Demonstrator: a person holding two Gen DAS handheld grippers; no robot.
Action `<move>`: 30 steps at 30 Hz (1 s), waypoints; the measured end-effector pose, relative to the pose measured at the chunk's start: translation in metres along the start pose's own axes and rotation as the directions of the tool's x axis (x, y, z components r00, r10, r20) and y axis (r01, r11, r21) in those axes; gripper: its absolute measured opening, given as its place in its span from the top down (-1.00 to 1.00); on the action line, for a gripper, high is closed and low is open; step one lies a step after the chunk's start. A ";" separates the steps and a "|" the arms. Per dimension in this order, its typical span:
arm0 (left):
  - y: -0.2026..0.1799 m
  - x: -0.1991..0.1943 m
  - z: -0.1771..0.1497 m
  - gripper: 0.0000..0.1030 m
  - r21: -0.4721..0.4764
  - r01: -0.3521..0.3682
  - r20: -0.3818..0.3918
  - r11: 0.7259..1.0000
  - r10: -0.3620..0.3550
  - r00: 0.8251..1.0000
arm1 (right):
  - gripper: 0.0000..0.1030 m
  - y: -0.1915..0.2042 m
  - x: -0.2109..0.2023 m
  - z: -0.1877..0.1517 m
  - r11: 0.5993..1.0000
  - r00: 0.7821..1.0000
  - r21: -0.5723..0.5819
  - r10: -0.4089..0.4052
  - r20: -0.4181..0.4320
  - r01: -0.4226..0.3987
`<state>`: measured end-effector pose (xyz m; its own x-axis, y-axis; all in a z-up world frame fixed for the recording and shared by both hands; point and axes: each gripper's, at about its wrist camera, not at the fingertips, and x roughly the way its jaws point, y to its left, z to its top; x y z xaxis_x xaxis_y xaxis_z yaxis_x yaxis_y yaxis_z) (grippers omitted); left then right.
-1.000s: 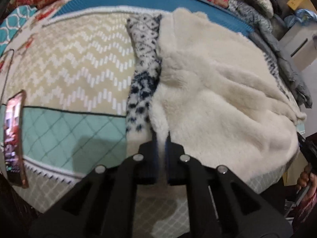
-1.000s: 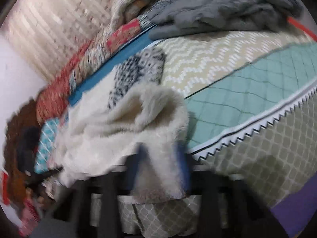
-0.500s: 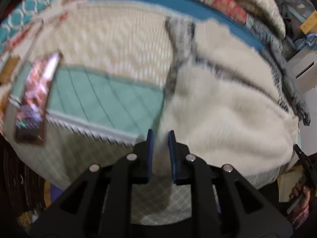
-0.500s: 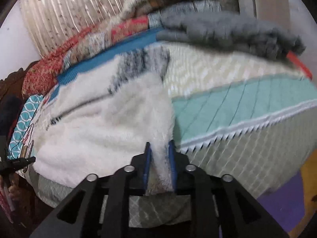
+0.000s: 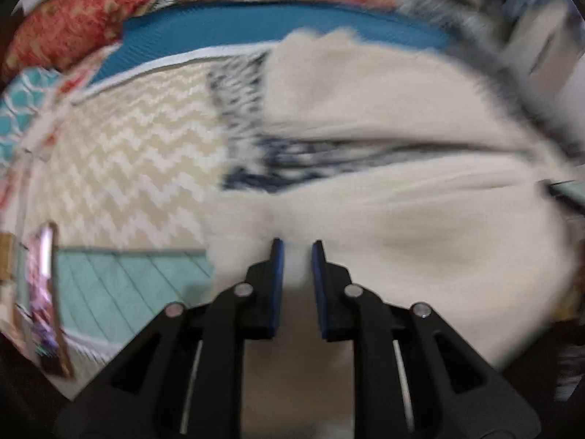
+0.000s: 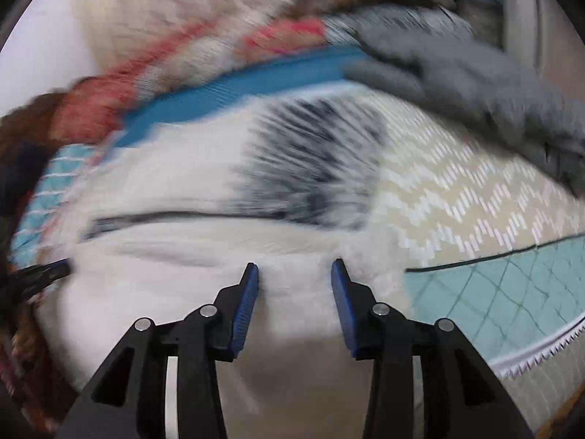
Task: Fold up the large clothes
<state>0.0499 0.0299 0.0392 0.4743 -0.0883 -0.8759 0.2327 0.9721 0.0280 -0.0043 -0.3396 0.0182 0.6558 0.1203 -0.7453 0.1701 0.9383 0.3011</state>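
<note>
A cream fleece garment (image 5: 420,219) (image 6: 164,274) with a navy-and-white patterned outer side (image 5: 241,109) (image 6: 314,168) lies folded across the bed cover (image 5: 128,168) (image 6: 457,201). A dark patterned strip shows between its two cream layers. My left gripper (image 5: 296,252) is shut on the near cream edge, with fleece pinched between its blue pads. My right gripper (image 6: 295,274) is over the garment's other near corner. Its jaws stand well apart and are closing, with fleece lying between them. Both views are blurred by motion.
A phone (image 5: 44,292) lies at the bed's left edge. Grey clothing (image 6: 475,80) is heaped at the far right of the bed. Red patterned quilts (image 5: 73,25) and a blue band (image 5: 256,25) line the far side.
The near cream edge has been carried up over the garment, leaving a dark strip between the layers. The right jaws now stand wider apart than half a second ago.
</note>
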 end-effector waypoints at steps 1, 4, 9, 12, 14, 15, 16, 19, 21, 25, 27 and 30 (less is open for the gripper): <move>0.007 0.013 0.003 0.70 -0.017 0.004 -0.018 1.000 -0.004 1.000 | -0.54 -0.008 0.002 -0.001 0.998 0.998 0.051 0.040 0.041 -0.042; 0.019 0.022 0.010 0.71 -0.088 0.048 0.003 0.995 -0.048 0.999 | -0.54 -0.010 -0.003 -0.006 0.994 0.997 0.088 0.056 0.062 -0.062; 0.001 0.012 0.003 0.70 0.038 -0.054 0.035 0.998 0.053 0.998 | -0.53 -0.005 -0.021 -0.011 0.999 0.996 0.017 0.050 0.068 -0.051; 0.004 -0.008 -0.001 0.70 0.015 -0.041 0.045 0.999 0.041 0.998 | -0.49 -0.004 -0.047 -0.020 0.997 0.991 0.040 0.060 0.120 -0.065; 0.005 -0.019 -0.005 0.70 -0.011 -0.019 0.059 1.000 0.020 0.998 | -0.48 0.004 -0.059 -0.027 0.996 0.986 0.029 0.074 0.147 -0.079; 0.005 -0.026 -0.007 0.70 -0.025 -0.003 0.070 1.000 0.005 0.998 | -0.48 0.010 -0.065 -0.032 0.996 0.984 0.015 0.080 0.157 -0.084; 0.009 -0.032 -0.013 0.66 -0.032 0.009 0.079 0.999 -0.006 0.997 | -0.48 0.015 -0.071 -0.036 0.996 0.982 -0.001 0.088 0.167 -0.089; 0.003 -0.036 -0.026 0.28 -0.050 -0.006 0.086 0.999 0.010 0.996 | -0.45 0.032 -0.077 -0.046 0.994 0.981 -0.062 0.102 0.167 -0.093; -0.001 -0.022 -0.034 0.27 -0.058 -0.045 0.040 0.997 0.047 0.998 | -0.34 0.039 -0.068 -0.055 0.992 0.991 -0.119 0.065 0.115 -0.051; -0.013 -0.009 -0.050 0.23 -0.042 -0.116 0.039 0.992 0.118 0.992 | -0.17 0.024 -0.044 -0.075 0.993 0.993 -0.079 0.096 0.066 -0.091; -0.016 -0.009 -0.055 0.22 -0.040 -0.138 0.050 0.990 0.140 0.989 | -0.17 0.015 -0.045 -0.073 0.989 0.987 -0.030 0.146 0.071 -0.144; -0.016 -0.008 -0.057 0.20 -0.065 -0.130 0.059 0.989 0.134 0.989 | -0.17 0.017 -0.044 -0.074 0.990 0.988 -0.039 0.140 0.072 -0.137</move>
<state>-0.0055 0.0277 0.0184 0.5503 0.0302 -0.8344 0.1135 0.9874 0.1106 -0.0846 -0.3046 0.0119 0.7241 0.2268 -0.6514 0.0495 0.9249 0.3771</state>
